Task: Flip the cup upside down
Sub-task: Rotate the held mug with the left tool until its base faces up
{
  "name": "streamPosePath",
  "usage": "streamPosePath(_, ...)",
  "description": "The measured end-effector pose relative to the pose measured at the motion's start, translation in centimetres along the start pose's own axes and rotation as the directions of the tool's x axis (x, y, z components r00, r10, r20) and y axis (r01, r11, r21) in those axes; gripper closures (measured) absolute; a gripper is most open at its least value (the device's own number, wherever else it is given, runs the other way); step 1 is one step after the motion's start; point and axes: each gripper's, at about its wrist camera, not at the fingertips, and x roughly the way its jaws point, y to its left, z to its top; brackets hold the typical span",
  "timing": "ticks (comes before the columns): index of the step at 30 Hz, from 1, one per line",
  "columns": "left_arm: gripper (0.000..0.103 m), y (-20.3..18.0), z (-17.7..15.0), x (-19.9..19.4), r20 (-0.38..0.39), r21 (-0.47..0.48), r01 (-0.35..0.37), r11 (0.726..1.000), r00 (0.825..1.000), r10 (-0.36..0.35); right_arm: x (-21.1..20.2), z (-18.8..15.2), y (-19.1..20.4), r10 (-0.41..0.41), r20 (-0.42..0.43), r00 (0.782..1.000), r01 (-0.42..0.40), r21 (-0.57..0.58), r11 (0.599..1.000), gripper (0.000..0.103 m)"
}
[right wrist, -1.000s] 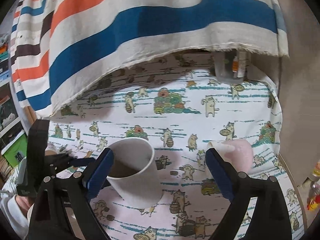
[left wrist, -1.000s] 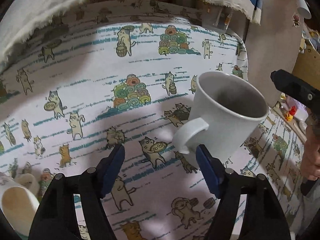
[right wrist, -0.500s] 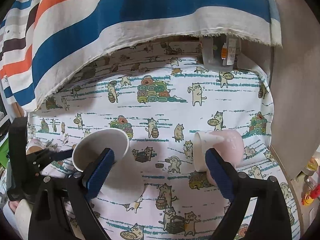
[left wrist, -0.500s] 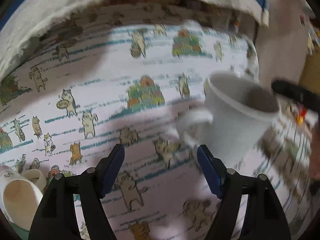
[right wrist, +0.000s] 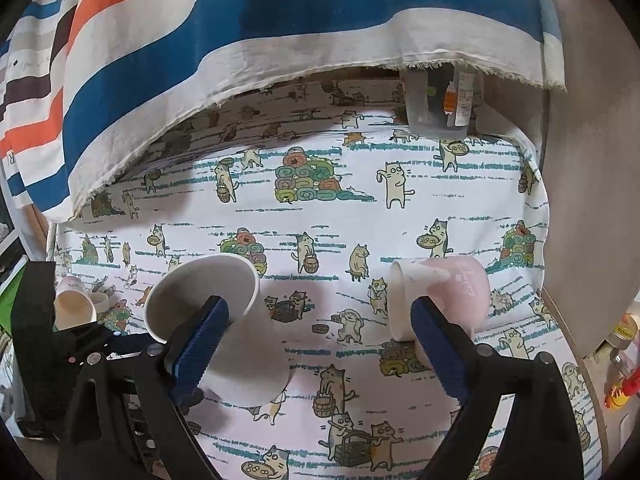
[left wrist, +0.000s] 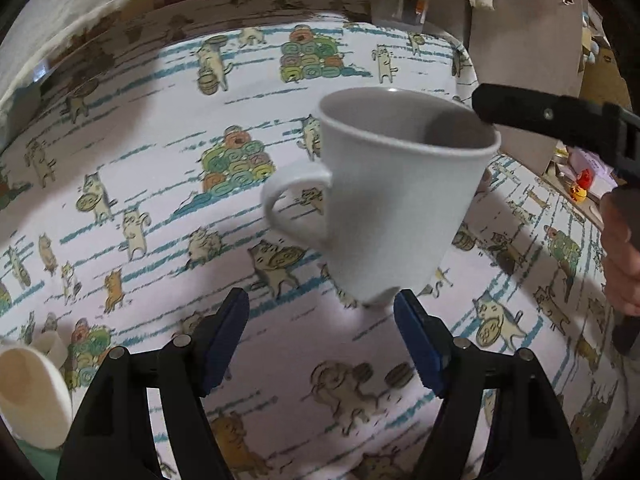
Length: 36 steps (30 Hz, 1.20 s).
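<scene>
A white mug [left wrist: 400,200] with a handle on its left stands tilted on the cat-print cloth, mouth up, just beyond my left gripper [left wrist: 320,336], which is open and empty. In the right wrist view the same mug [right wrist: 224,328] leans toward the camera; the left blue pad [right wrist: 200,344] of my open right gripper [right wrist: 320,348] is in front of it, and I cannot tell whether it touches. The right gripper's black finger [left wrist: 552,114] shows over the mug's rim in the left wrist view.
A pink cup [right wrist: 440,300] lies on its side behind the right gripper's right finger. A cream cup [left wrist: 28,392] lies at the left edge, also seen in the right wrist view [right wrist: 76,304]. A striped cloth [right wrist: 280,32] hangs over the back. A clear container [right wrist: 440,104] stands far back.
The white mug has tilted and shifted; it now looms larger and more central in the left wrist view. The right gripper has moved closer to the mug's rim.
</scene>
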Motion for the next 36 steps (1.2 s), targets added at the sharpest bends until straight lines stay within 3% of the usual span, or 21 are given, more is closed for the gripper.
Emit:
streamPosePath(3, 0.029, -0.4, 0.3, 0.3, 0.006, -0.008, 0.016, 1.000, 1.000, -0.016, 0.0, 0.0, -0.1, 0.001, -0.001, 1.000, -0.001, 0.005, 1.000, 0.010)
streamPosePath(9, 0.029, -1.4, -0.1, 0.5, 0.004, 0.024, -0.022, 0.999, 1.000, 0.022, -0.3, 0.0, 0.0, -0.004, 0.007, 1.000, 0.004, 0.004, 1.000, 0.009)
streamPosePath(15, 0.029, -2.2, 0.5, 0.7, -0.002, 0.038, 0.011, 0.999, 1.000, -0.011, -0.5, 0.1, 0.1, -0.013, 0.016, 1.000, 0.013, -0.001, 1.000, 0.009)
streamPosePath(18, 0.028, -3.3, 1.1, 1.0, -0.032, 0.074, 0.076, 0.994, 0.997, -0.074, -0.4, 0.2, -0.5, -0.019, 0.010, 1.000, 0.019, 0.027, 0.999, 0.009)
streamPosePath(24, 0.029, -3.7, 2.7, 2.9, -0.063, 0.068, 0.025, 0.997, 0.998, -0.020, -0.9, 0.6, -1.9, -0.062, 0.029, 0.998, 0.060, 0.074, 0.995, 0.009)
streamPosePath(30, 0.028, -4.5, 3.0, 4.6, -0.080, 0.079, -0.037, 0.996, 0.996, 0.043, -1.6, 0.9, -1.5, -0.086, 0.052, 0.995, 0.083, 0.042, 0.996, 0.009)
streamPosePath(36, 0.023, -4.0, 3.0, 4.5, -0.045, 0.044, -0.028, 0.999, 0.999, 0.030, -0.4, 0.8, -2.0, -0.147, -0.005, 0.989, 0.147, 0.055, 0.988, 0.009)
